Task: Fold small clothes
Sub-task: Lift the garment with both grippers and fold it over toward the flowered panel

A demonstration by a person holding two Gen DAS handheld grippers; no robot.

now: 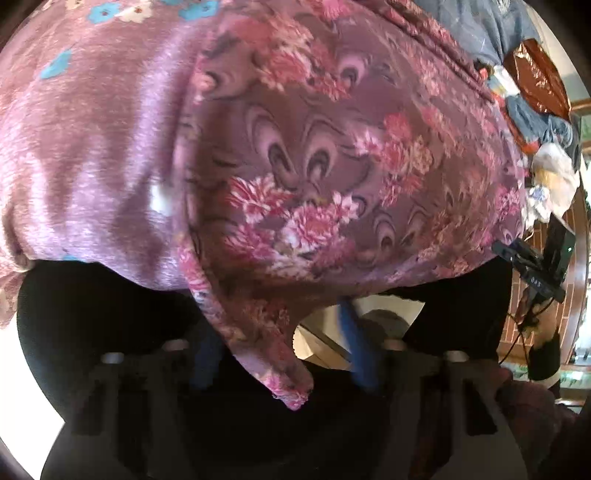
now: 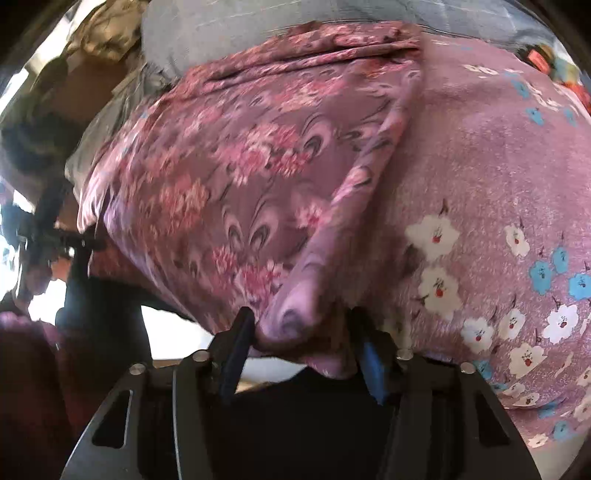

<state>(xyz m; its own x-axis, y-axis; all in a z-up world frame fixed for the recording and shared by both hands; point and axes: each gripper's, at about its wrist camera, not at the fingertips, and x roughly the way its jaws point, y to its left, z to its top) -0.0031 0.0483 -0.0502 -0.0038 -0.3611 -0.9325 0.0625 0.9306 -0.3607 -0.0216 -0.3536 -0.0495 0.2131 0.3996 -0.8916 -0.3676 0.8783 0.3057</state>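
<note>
A small purple garment with pink flowers and swirl print [image 1: 332,155] lies on a mauve bedspread with white and blue flowers [image 1: 85,122]. In the left wrist view a corner of it hangs down between my left gripper's [image 1: 284,354] blue fingers [image 1: 360,354], which stand wide apart. In the right wrist view the garment [image 2: 236,192] has its near corner lying between my right gripper's [image 2: 303,343] blue fingers [image 2: 373,363], which are also spread, with cloth bunched in the gap. The bedspread [image 2: 491,206] fills the right side there.
A grey quilt [image 2: 236,33] and a pile of mixed clothes and a brown foil bag [image 1: 535,85] lie beyond the garment. The other gripper shows at the edge of each view: right one [image 1: 535,266], left one [image 2: 51,236]. A brick-patterned wall [image 1: 535,302] is at right.
</note>
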